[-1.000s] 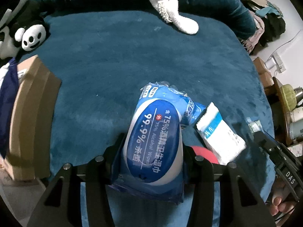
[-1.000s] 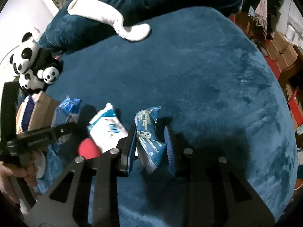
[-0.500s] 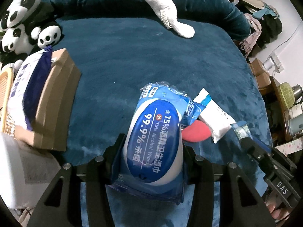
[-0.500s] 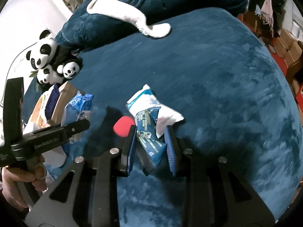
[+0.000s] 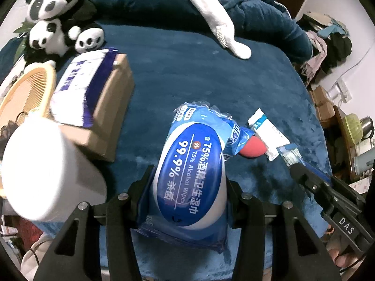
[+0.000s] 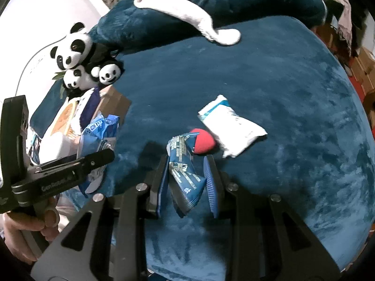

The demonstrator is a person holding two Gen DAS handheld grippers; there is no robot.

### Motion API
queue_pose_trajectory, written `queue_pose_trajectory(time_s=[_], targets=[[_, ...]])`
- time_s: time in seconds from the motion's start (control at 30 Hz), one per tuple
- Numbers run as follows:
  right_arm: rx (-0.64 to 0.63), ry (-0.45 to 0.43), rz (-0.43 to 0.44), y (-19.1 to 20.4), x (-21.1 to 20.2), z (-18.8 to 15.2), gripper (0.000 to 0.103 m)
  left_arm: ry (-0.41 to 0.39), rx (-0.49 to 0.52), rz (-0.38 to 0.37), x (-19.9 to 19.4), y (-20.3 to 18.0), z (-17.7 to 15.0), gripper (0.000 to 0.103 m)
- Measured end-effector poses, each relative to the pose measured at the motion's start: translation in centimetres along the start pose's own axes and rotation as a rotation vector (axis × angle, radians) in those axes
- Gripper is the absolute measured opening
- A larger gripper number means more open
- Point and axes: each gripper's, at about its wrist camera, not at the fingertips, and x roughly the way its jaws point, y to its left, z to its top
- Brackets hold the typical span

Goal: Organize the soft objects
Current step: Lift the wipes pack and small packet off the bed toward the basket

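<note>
My left gripper (image 5: 189,180) is shut on a big blue pack of alcohol wet wipes (image 5: 192,164) and holds it above the dark blue plush bed cover (image 5: 187,70). In the right wrist view that gripper (image 6: 103,154) and its wipes pack (image 6: 100,131) show at the left. My right gripper (image 6: 186,164) is shut on a small dark blue packet (image 6: 185,180), also lifted off the cover. In the left wrist view the right gripper (image 5: 295,164) shows at the right. A red soft ball (image 6: 202,140) and a white packet (image 6: 232,128) lie on the cover just beyond it.
At the left stands a cardboard box (image 5: 110,121) with a purple-and-white pack (image 5: 79,86) on it, a white paper roll (image 5: 46,175) and a woven basket (image 5: 23,93). Panda plush toys (image 5: 54,23) sit behind. A white plush limb (image 5: 218,23) lies at the back.
Both grippers have risen and shifted left with their packs. The box, the paper roll and the pandas have come further into view. The red ball and white packet stay on the cover.
</note>
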Motion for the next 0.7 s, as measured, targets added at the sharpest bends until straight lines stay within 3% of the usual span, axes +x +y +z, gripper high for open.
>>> queue_pose_trajectory(time_s=[0.7], targets=[[-0.139,-0.032,0.032,7.6,-1.8,0.4,0.03,-0.095,-0.069,-0.015,-5.7,4.2,-1.2,0.051]])
